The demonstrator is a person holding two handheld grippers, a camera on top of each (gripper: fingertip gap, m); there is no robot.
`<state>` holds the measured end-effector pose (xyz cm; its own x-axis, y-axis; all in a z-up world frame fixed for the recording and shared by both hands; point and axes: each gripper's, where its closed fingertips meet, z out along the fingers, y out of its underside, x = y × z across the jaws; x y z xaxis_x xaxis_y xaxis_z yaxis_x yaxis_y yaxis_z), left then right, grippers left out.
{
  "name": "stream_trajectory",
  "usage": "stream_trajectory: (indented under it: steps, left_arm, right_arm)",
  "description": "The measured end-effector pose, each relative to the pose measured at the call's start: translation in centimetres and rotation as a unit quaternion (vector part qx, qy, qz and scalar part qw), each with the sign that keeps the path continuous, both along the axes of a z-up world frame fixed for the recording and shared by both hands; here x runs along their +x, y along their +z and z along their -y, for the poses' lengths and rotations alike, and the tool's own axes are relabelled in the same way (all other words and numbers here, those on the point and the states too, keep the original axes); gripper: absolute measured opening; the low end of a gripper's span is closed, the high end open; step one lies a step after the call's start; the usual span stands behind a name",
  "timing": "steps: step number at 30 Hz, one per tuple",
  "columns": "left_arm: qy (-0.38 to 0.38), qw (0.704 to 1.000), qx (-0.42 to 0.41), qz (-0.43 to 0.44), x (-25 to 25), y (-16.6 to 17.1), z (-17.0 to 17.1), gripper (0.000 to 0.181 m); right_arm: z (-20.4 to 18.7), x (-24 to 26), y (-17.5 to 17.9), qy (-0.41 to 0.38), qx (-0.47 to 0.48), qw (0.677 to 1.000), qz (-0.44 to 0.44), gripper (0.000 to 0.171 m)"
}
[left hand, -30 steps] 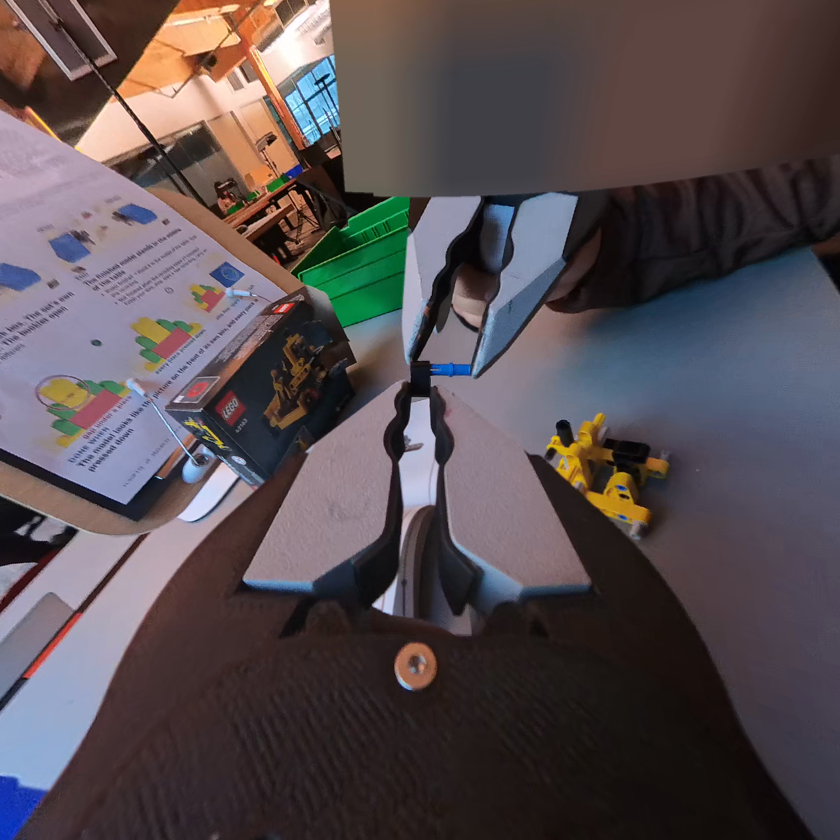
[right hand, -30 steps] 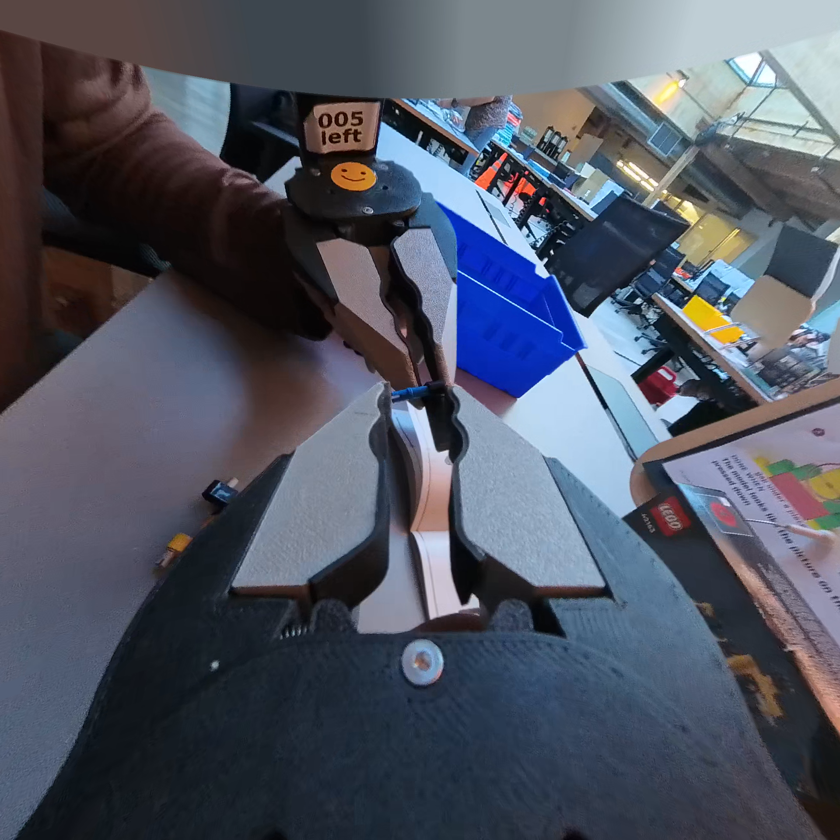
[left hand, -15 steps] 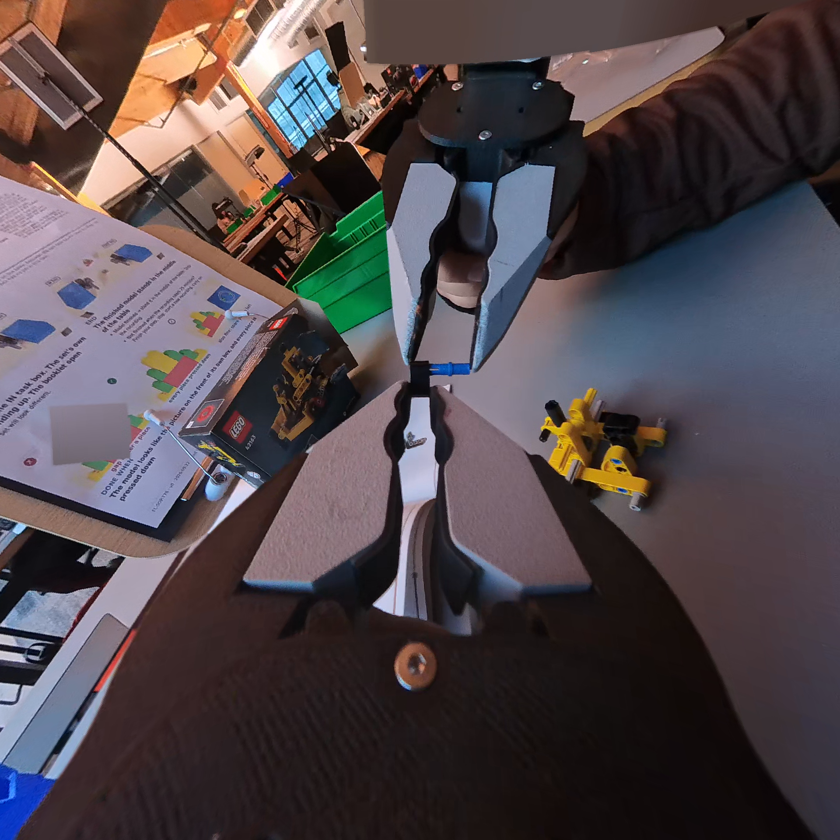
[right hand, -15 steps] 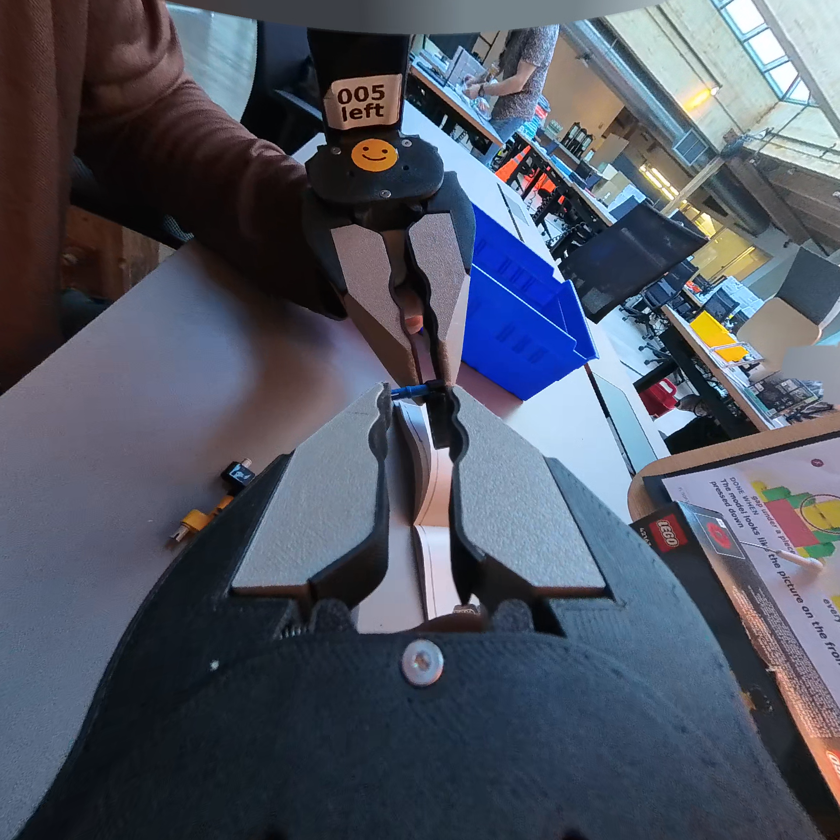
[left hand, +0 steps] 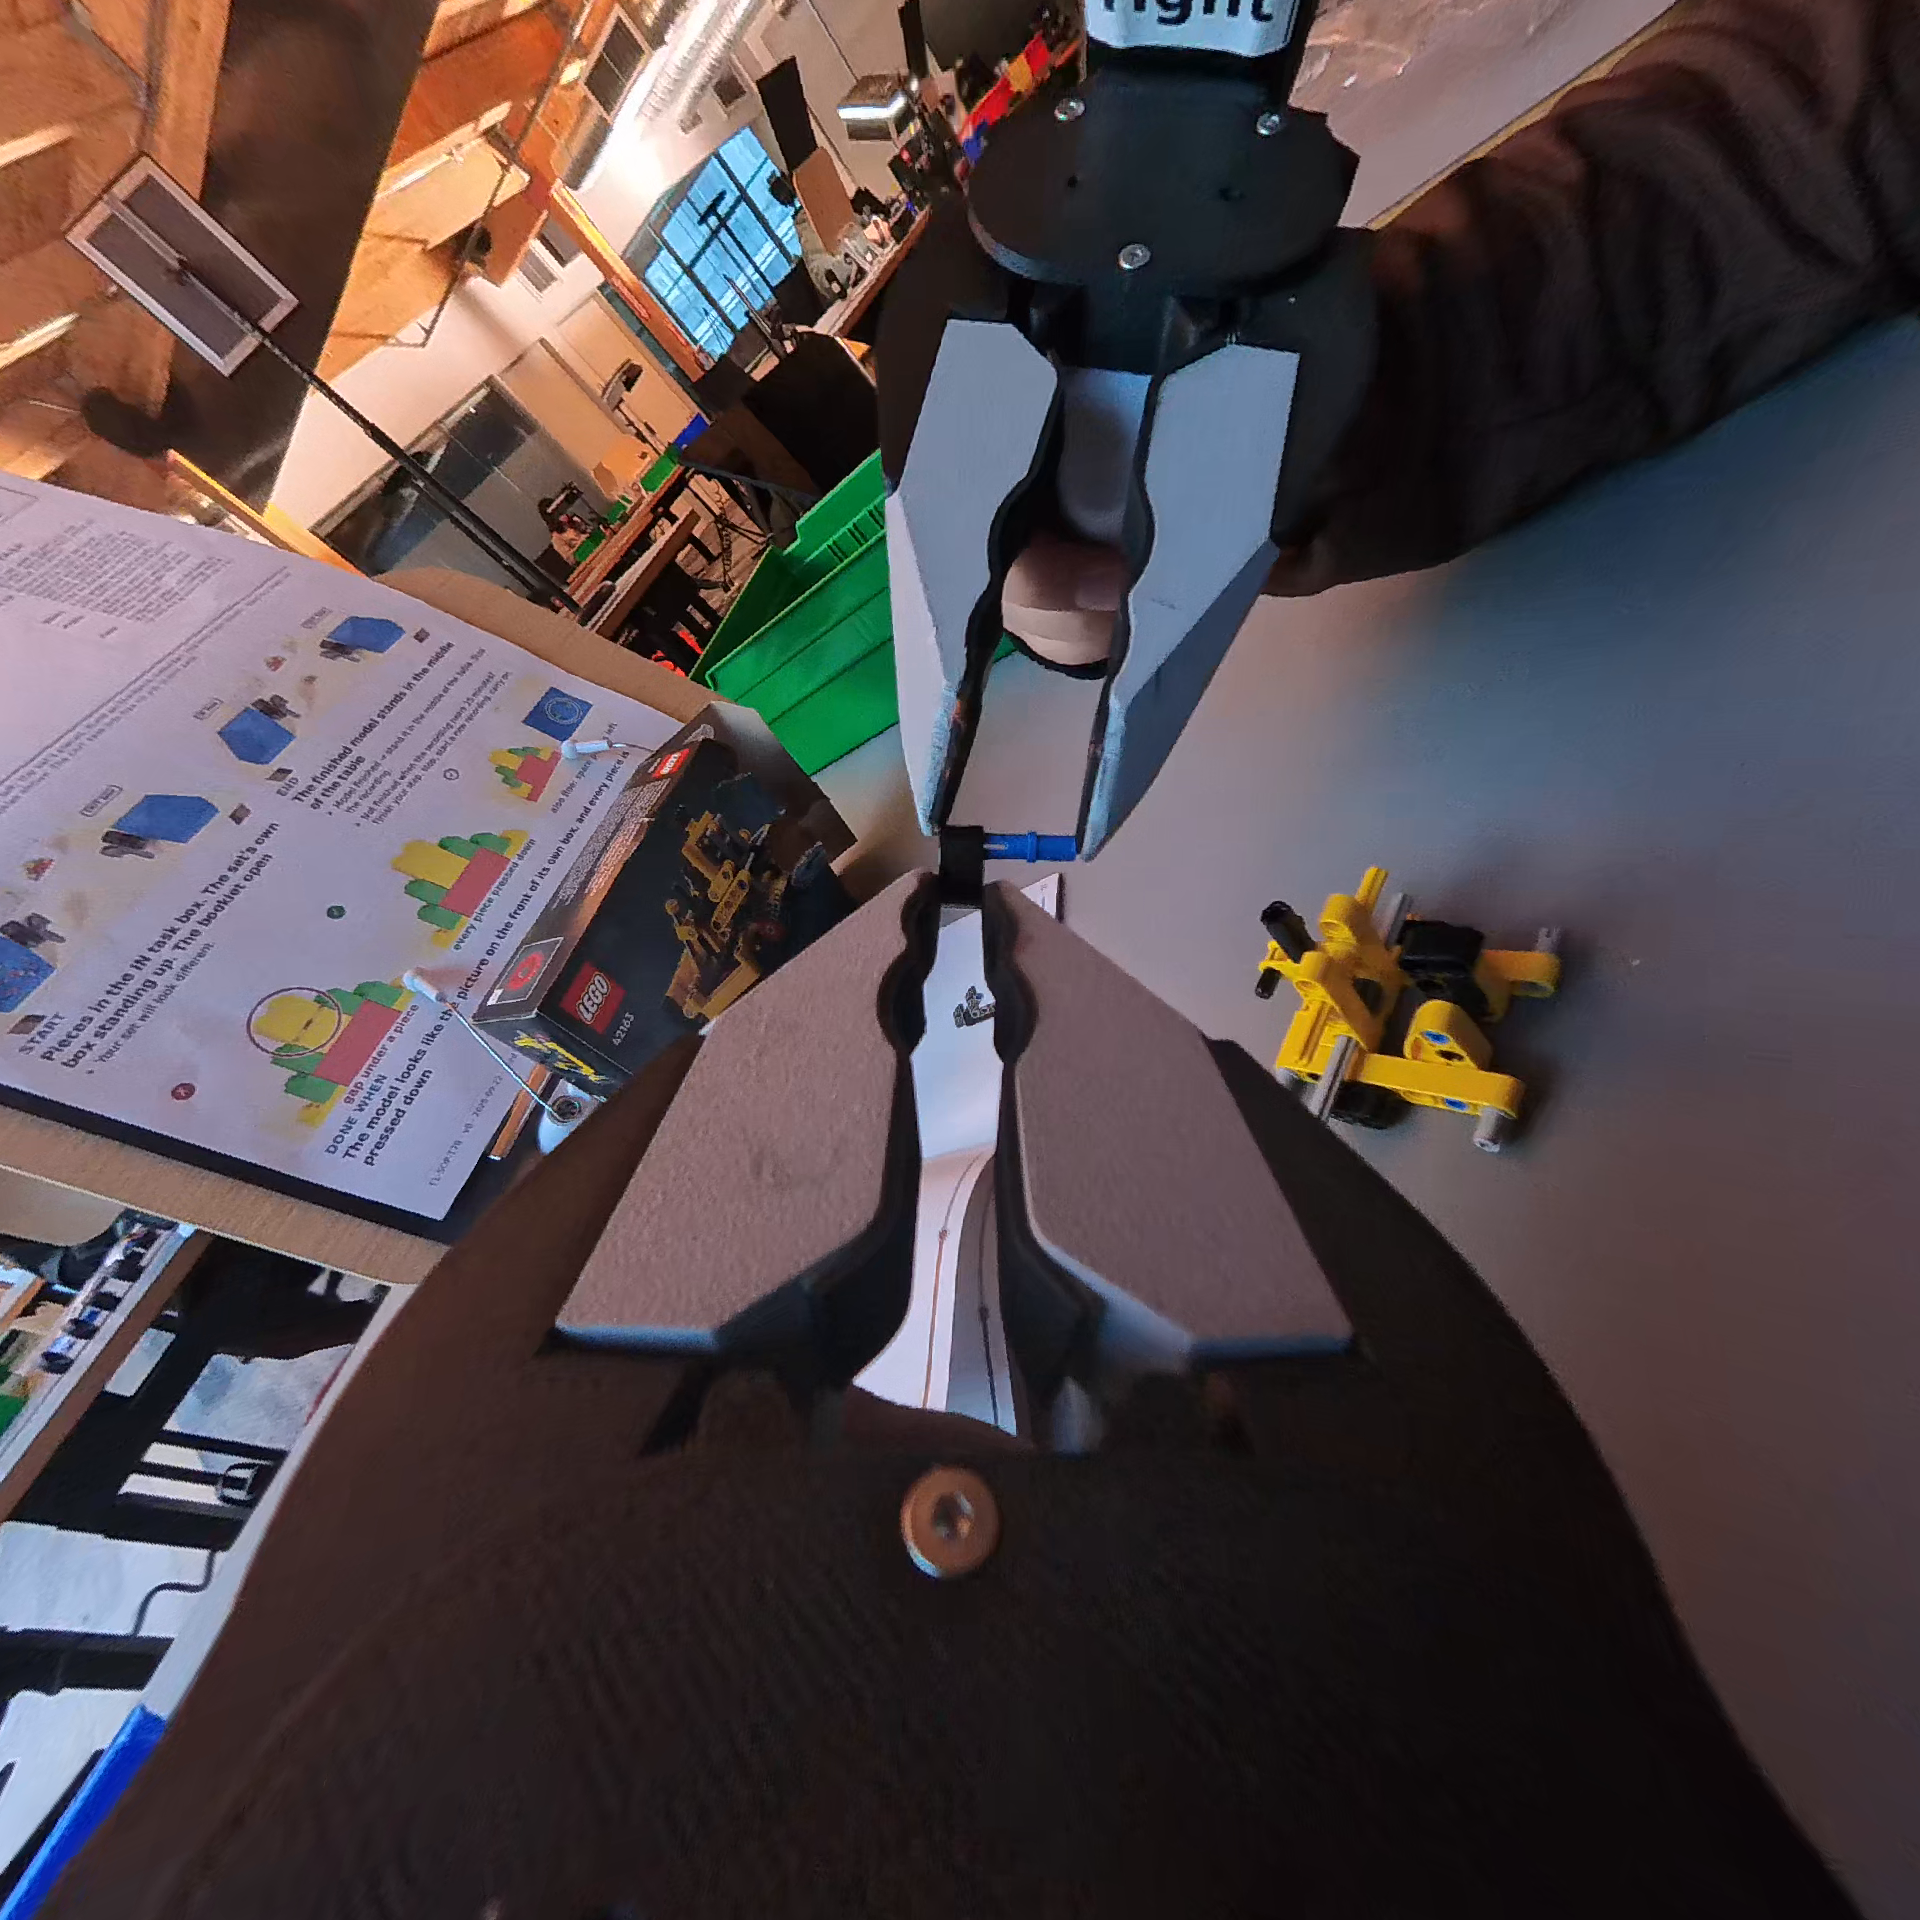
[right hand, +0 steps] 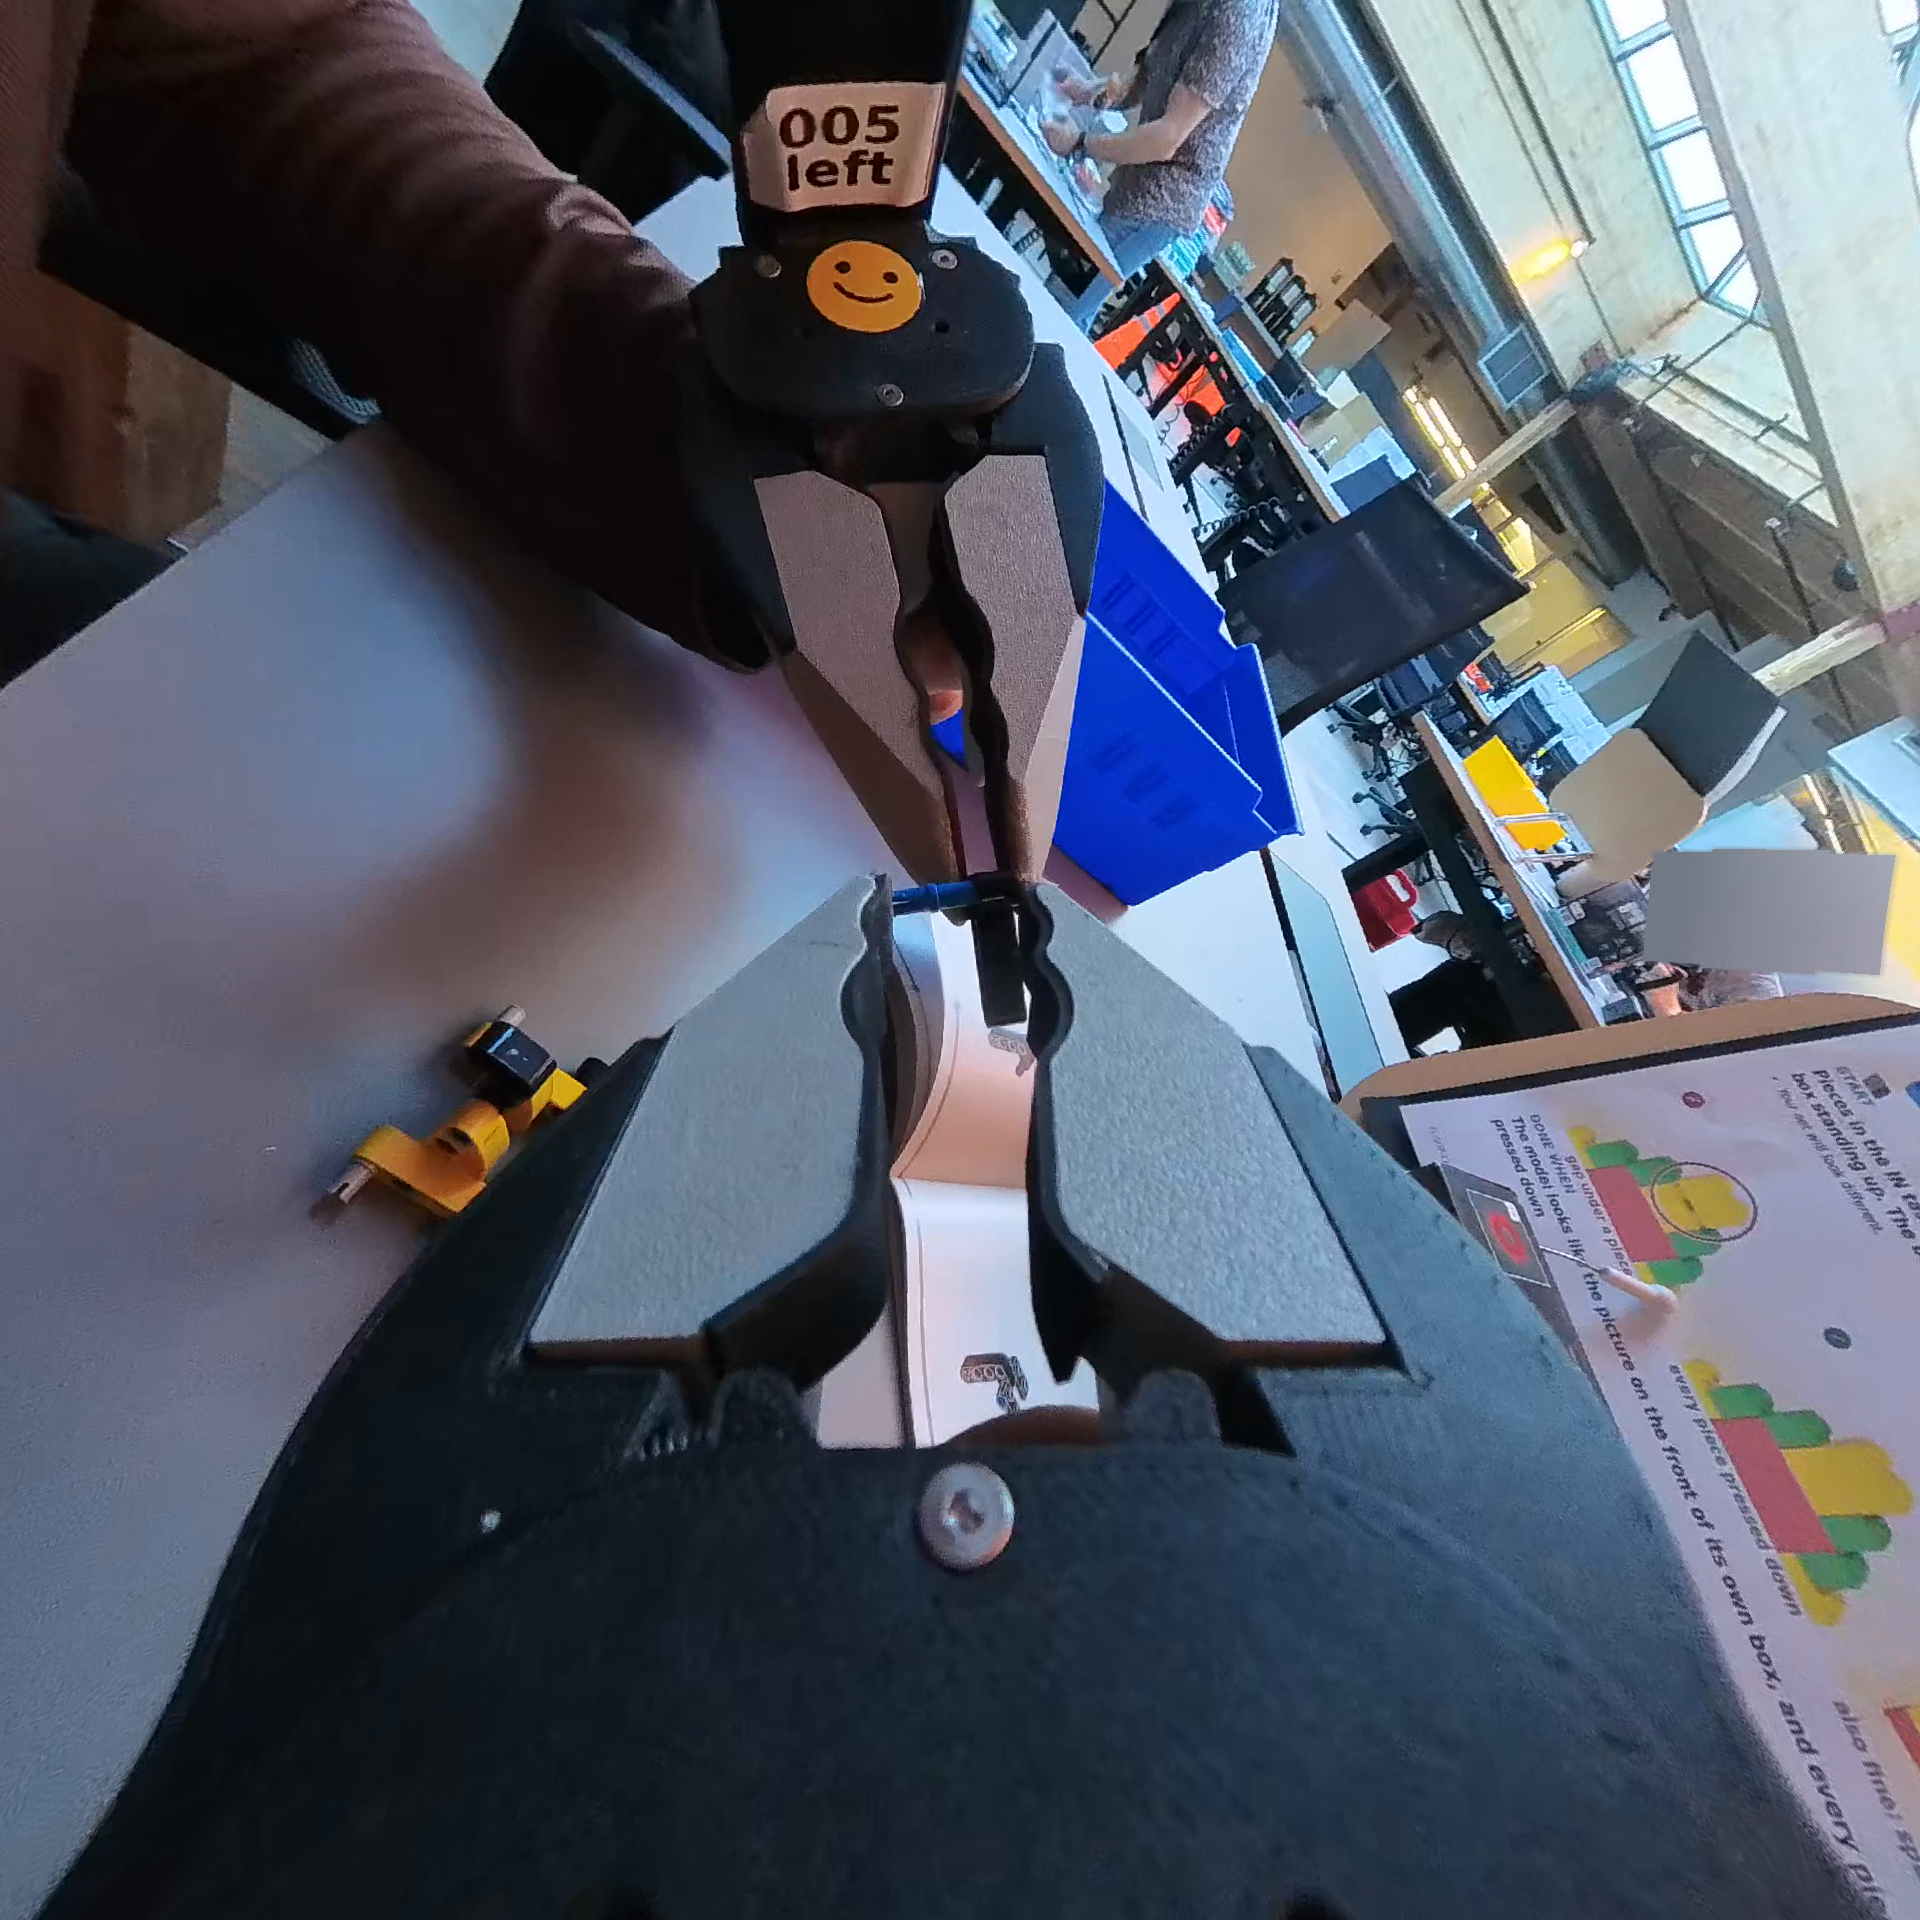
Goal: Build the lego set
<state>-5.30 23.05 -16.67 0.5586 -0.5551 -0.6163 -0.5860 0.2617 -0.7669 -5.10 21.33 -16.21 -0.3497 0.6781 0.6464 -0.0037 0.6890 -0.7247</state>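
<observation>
Your left tool (left hand: 961, 899) is almost closed and pinches a small black piece (left hand: 961, 860); most of that piece is hidden between its tips. Your right tool (left hand: 1013, 836) comes from the far side, tips down, its fingers apart only by the length of the blue pin (left hand: 1023, 845), which lies across between them with one end in the black piece. The two tools meet tip to tip above the tabletop (left hand: 1662, 727). The yellow model (left hand: 1397, 1013) stands to the right; in the right wrist view it is half covered.
</observation>
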Motion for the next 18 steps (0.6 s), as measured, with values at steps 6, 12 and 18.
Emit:
stream_trajectory:
  steps: [6, 12, 18]
  left_arm:
    - [-0.002, 1.000, -0.001, -0.007, 0.21, -0.14, 0.17, 0.005]
    - [-0.007, 1.000, -0.019, 0.001, 0.31, -0.25, 0.40, 0.005]
    - [-0.007, 1.000, -0.023, 0.007, 0.26, -0.20, 0.45, 0.005]
  right_arm:
    - [0.19, 0.21, -0.17, 0.003, 0.011, 1.000, 0.007, 0.020]
    - [0.43, 0.19, -0.26, -0.006, 0.041, 0.999, 0.013, 0.020]
    - [0.45, -0.02, -0.08, -0.017, 0.037, 0.999, 0.022, 0.019]
